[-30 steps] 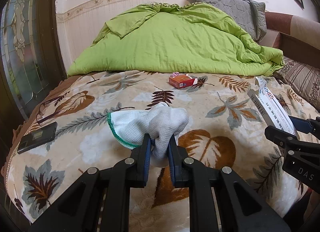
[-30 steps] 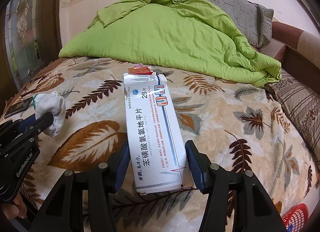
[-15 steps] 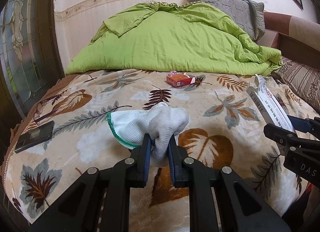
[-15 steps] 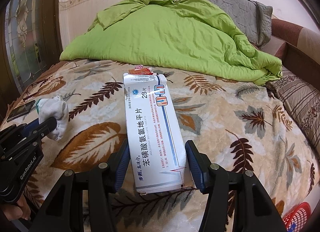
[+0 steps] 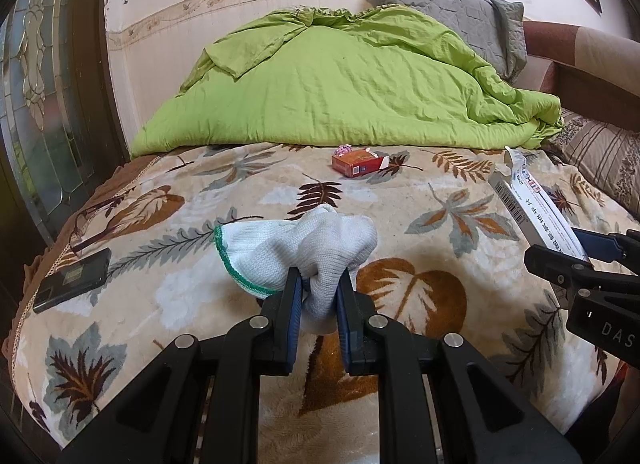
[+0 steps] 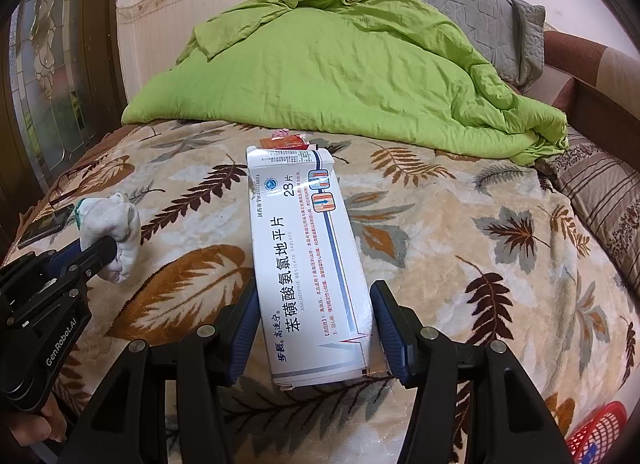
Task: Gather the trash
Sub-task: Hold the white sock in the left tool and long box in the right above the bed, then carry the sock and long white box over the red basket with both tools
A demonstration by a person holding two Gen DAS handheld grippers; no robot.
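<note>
Two wrist cameras look down their own fingers across a leaf-patterned blanket (image 5: 224, 200) toward the green quilt (image 5: 340, 80) and far wall — close over the bed's near end. Both views share the red carton (image 5: 358, 162) — and each catches the other's gripper at its edge.

Green quilt (image 5: 340, 80) heaped on leaf-print blanket (image 5: 248, 200), grey pillow (image 5: 452, 12) behind, perhaps a phone (image 5: 72, 280) at edge

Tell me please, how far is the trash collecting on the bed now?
Nothing looks binned yet. In hand: the left gripper is shut on a white glove, and the right gripper holds a white medicine box. Left on the blanket: an orange carton. The red basket stands at the lower right.
</note>
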